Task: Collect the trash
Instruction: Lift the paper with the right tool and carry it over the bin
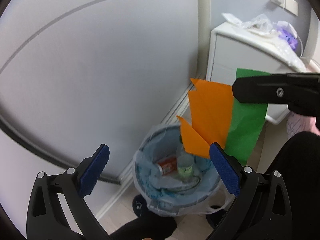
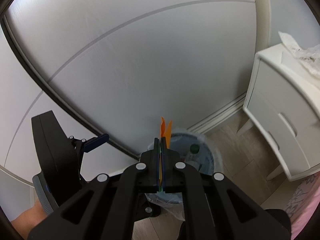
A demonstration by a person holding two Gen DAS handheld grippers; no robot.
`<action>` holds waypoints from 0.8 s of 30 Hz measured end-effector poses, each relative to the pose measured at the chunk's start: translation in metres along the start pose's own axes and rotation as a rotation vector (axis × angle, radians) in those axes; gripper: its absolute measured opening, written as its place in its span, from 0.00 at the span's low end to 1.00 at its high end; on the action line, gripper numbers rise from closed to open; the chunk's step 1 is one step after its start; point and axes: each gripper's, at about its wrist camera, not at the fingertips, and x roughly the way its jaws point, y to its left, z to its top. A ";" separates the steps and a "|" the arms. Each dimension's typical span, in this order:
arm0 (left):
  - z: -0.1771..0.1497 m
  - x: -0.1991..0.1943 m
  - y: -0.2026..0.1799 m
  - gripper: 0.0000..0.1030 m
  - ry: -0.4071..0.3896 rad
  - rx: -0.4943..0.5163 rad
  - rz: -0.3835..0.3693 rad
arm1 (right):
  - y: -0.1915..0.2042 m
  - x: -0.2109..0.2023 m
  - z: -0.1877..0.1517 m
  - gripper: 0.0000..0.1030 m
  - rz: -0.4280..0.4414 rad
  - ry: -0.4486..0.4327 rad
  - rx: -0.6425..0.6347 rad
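Note:
My right gripper (image 2: pixel 160 140) is shut on an orange paper sheet (image 1: pixel 210 112) and a green paper sheet (image 1: pixel 246 124), which hang edge-down above the trash bin (image 1: pixel 144 156). In the right wrist view the orange paper (image 2: pixel 166 129) sticks up past the closed jaws. The right gripper also shows in the left wrist view (image 1: pixel 235 92), entering from the right. The bin is lined with a clear bag and holds a red can (image 1: pixel 167 166) and a plastic bottle (image 1: pixel 185 165). My left gripper (image 1: pixel 158 170) is open and empty, just above the bin.
A white nightstand (image 1: pixel 240 60) with plastic bags on top stands right of the bin. A grey wardrobe door (image 1: pixel 100 70) fills the left. My dark-trousered legs (image 1: pixel 290 180) and shoes are beside the bin on the wooden floor.

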 end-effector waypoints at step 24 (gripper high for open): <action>-0.057 0.113 0.016 0.94 0.226 -0.054 0.001 | -0.019 0.139 -0.041 0.05 -0.089 0.236 0.018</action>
